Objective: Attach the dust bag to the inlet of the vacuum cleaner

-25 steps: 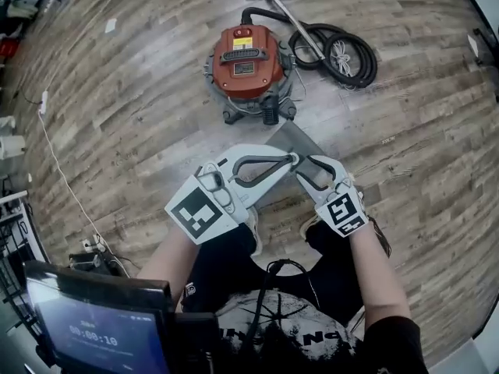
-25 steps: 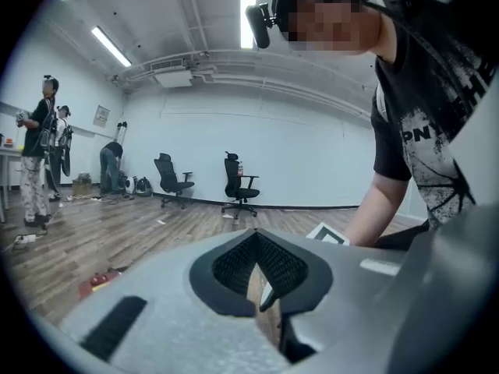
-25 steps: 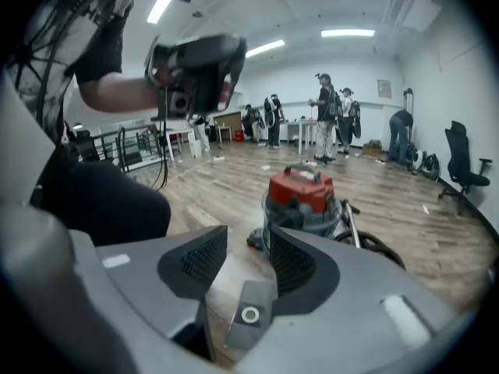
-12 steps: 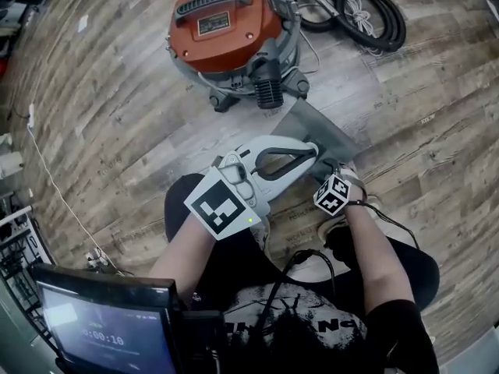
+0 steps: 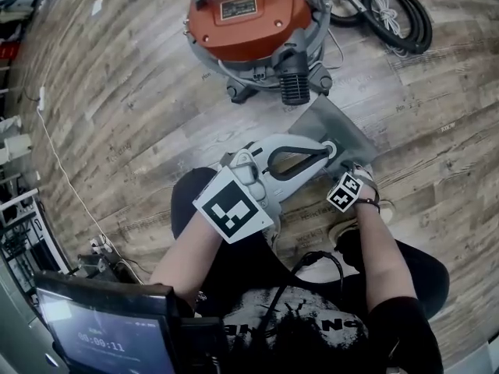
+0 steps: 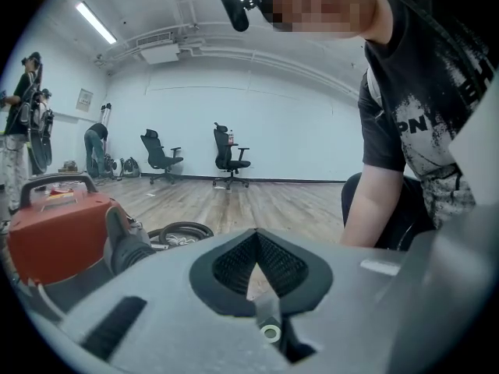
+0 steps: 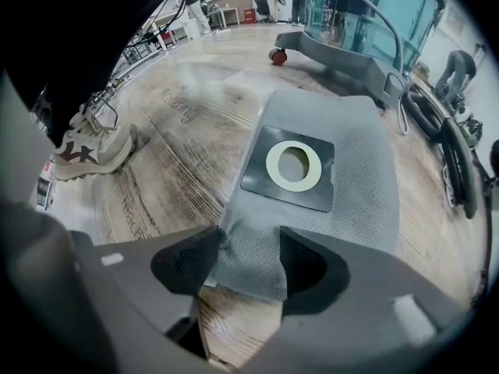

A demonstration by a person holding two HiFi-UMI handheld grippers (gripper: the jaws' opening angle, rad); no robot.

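Right gripper (image 7: pixel 249 259) points steeply down at the floor (image 5: pixel 117 131). Its jaws have just been opening and now stand spread wide. The near edge of the grey dust bag (image 7: pixel 343 201) lies between them, but the pads do not press on it. Left gripper (image 6: pixel 253 236) has its jaws pressed together and holds nothing; I see only wood through the loop they make.

From the right gripper the dust bag lies flat and stretches straight away, its long axis running from the jaws towards the vacuum cleaner (image 5: pixel 242 14). The dark collar (image 7: pixel 293 164) with the pale ring faces up in the far half. So the right hand is the nearer one and needs only to come down and close on this edge.

In the head view the bag lies between me and the orange machine, close to its front. The black ribbed stub (image 5: pixel 295 84) there is, I think, the inlet, though from above I cannot be sure.

Around it, the hose (image 5: pixel 398 14) is coiled beyond the machine, well apart. A shoe (image 7: pixel 90 150) stands beside the bag. The left gripper's long body reaches over the near part of the bag and may crowd the lift.
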